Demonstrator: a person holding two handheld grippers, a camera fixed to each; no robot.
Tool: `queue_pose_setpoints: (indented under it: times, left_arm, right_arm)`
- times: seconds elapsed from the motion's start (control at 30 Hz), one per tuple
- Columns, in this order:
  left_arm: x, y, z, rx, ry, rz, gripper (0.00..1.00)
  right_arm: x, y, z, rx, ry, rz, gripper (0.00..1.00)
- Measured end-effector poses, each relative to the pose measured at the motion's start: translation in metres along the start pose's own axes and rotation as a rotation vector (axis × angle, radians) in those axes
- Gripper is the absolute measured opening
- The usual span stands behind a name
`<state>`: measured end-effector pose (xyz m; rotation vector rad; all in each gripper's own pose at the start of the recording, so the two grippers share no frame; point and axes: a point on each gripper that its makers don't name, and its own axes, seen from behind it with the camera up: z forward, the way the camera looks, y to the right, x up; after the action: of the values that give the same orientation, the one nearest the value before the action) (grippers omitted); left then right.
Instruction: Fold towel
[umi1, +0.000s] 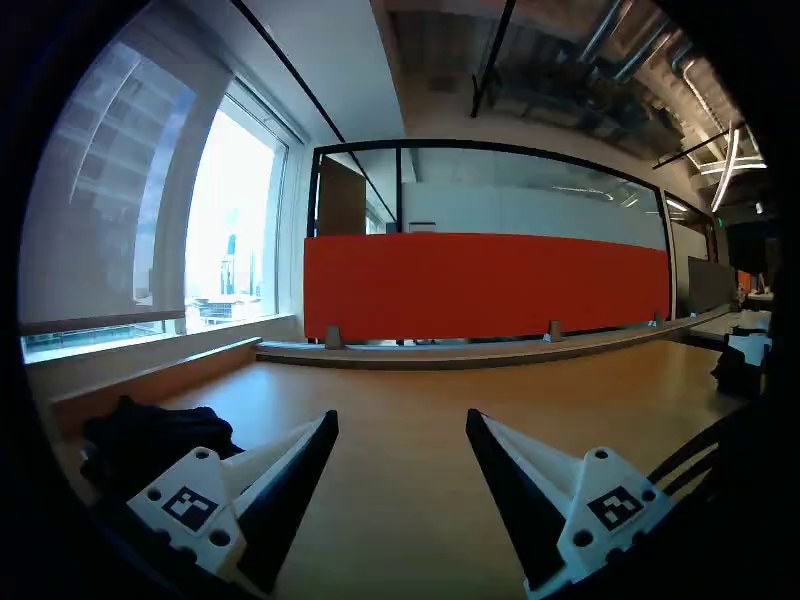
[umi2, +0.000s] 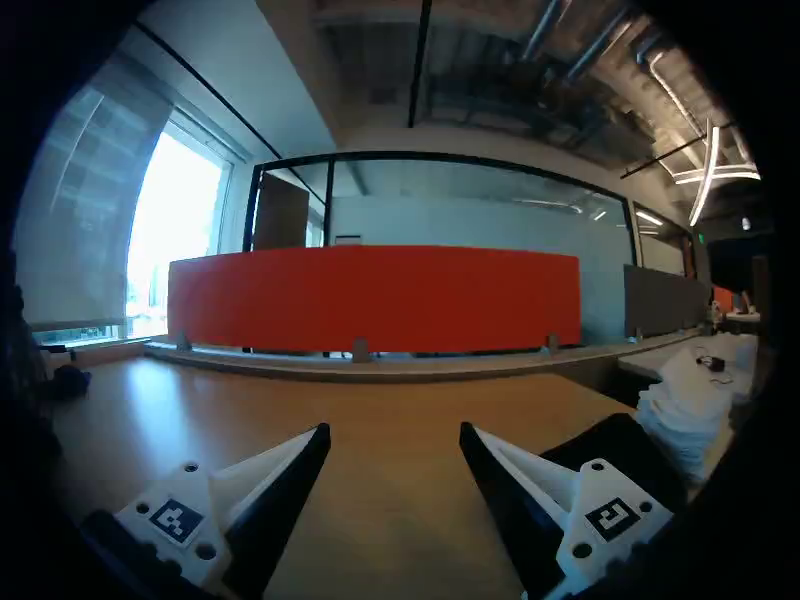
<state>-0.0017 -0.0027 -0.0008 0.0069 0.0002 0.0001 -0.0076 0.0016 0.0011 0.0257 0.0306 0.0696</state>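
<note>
In the left gripper view my left gripper (umi1: 400, 415) stands open over the bare wooden table (umi1: 420, 400), with nothing between its fingers. A dark crumpled cloth (umi1: 150, 435) lies just left of its left finger. In the right gripper view my right gripper (umi2: 393, 428) is open too and holds nothing, low over the same table (umi2: 390, 400). To its right a stack of white folded towels (umi2: 695, 405) rests at the table's edge, with a dark object (umi2: 610, 440) in front of it.
A red divider panel (umi1: 485, 285) runs along the table's far edge, with glass walls behind it. A window and a wooden ledge (umi1: 150, 375) line the left side. Dark and white items (umi1: 745, 360) sit at the far right.
</note>
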Motion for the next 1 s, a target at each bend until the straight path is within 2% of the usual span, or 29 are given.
queue_pose_setpoints:
  times: [1.0]
  left_arm:
    - [0.0008, 0.0001, 0.0004, 0.000, 0.000, 0.000, 0.95]
  right_arm:
    - [-0.0005, -0.0012, 0.0010, 0.011, -0.001, 0.002, 1.00]
